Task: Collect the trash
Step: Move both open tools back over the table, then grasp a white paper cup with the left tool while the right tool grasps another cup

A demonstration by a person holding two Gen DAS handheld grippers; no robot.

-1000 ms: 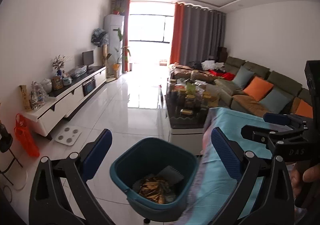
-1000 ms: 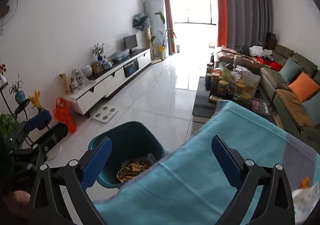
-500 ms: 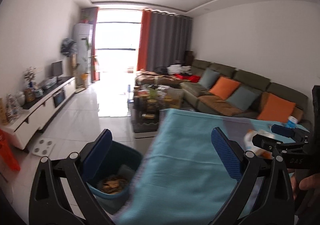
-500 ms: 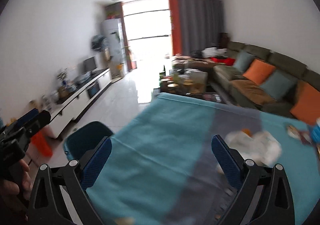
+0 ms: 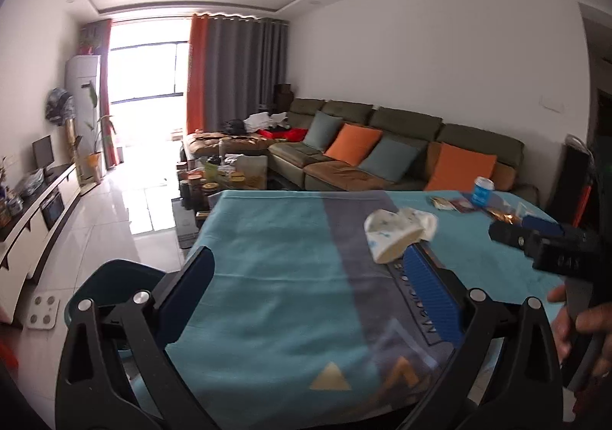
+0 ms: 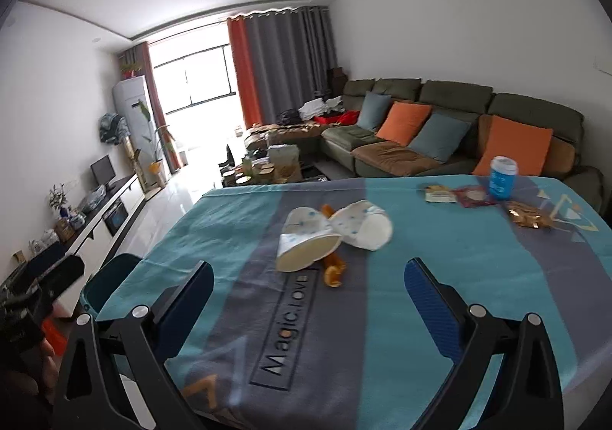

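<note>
Both grippers held level over the near edge of the teal-and-grey tablecloth (image 6: 440, 269), pointing across the table; left gripper (image 5: 308, 286) and right gripper (image 6: 308, 296) each spread wide, nothing between the fingers. Two crumpled paper cups (image 6: 332, 235) lie ahead of the right fingers, orange peel (image 6: 332, 271) touching them. Teal trash bin (image 6: 109, 283) sits on the floor beyond the left finger, wrappers (image 6: 529, 218) and a blue cup (image 6: 502, 181) far ahead to the right.

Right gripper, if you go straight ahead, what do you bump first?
Probably the two crushed paper cups on the tablecloth, ahead between the open right gripper fingers; the orange peel lies nearer, so depth is uncertain.
</note>
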